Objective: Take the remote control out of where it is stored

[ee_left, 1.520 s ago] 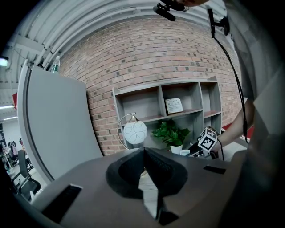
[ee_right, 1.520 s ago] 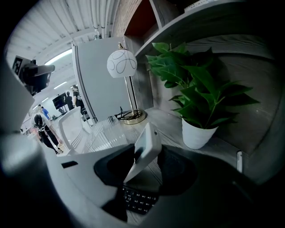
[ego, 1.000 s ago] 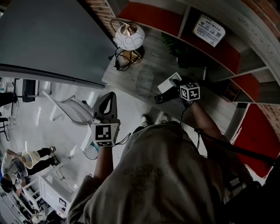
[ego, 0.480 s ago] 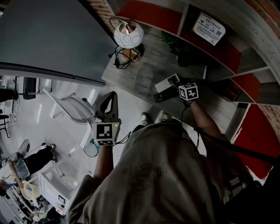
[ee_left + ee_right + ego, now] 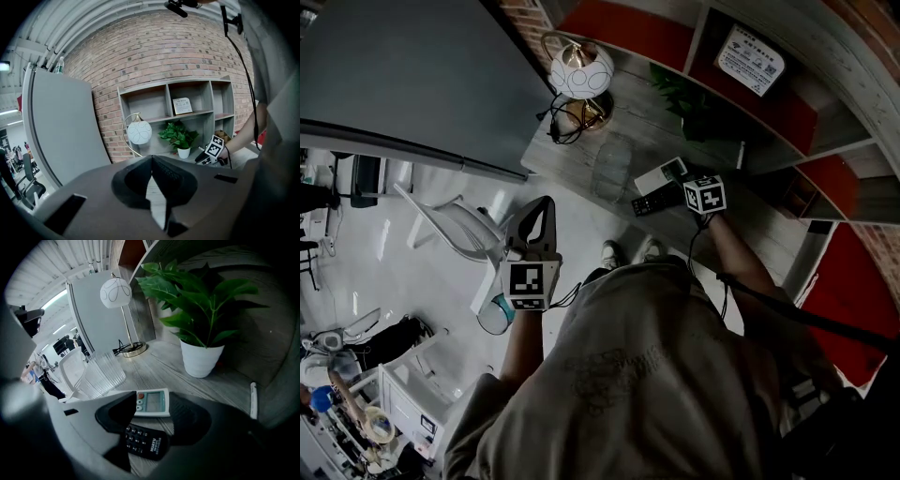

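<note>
Right gripper point(image 5: 153, 394): jaws spread wide, not clamped, straddling the black remote control point(image 5: 143, 441). The remote lies flat on the grey wooden ledge point(image 5: 154, 366), angled across the gap. A white remote point(image 5: 151, 402) lies just beyond it, by the jaw tips. A clear ribbed container point(image 5: 101, 373) stands further left, apart from both remotes. The potted plant point(image 5: 201, 357) is ahead on the right.

Left gripper point(image 5: 152, 161): jaw tips pressed together, nothing between them, held off the ledge above the floor.

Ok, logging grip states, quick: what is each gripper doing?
Left gripper: shut, empty.
Right gripper: open, black remote between its jaws.
</note>
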Action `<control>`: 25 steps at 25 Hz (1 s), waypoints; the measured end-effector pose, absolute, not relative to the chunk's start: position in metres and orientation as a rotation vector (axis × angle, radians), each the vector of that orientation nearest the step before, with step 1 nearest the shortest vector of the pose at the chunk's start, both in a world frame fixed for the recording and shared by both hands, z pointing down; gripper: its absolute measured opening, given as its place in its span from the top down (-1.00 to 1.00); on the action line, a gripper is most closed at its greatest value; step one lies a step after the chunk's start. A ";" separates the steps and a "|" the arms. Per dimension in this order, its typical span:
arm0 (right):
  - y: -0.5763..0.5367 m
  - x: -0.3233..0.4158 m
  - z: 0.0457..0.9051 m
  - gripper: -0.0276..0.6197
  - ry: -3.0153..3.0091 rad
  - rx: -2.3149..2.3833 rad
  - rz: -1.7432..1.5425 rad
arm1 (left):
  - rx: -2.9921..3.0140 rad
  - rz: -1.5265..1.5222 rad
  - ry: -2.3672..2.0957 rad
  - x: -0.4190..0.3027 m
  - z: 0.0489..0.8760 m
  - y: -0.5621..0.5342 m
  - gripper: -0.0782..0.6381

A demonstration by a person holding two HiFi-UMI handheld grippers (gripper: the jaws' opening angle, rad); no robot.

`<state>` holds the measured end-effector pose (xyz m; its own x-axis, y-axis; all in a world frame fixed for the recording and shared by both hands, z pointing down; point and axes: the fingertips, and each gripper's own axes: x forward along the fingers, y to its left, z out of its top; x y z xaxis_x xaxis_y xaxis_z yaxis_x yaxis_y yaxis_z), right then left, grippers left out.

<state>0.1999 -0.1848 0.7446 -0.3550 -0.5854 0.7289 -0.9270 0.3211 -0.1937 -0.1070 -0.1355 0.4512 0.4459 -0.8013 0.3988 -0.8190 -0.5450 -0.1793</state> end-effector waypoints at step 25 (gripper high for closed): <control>-0.160 0.141 0.443 0.48 -2.589 1.514 0.143 | 2.881 0.616 -1.296 -0.076 0.423 -0.136 0.75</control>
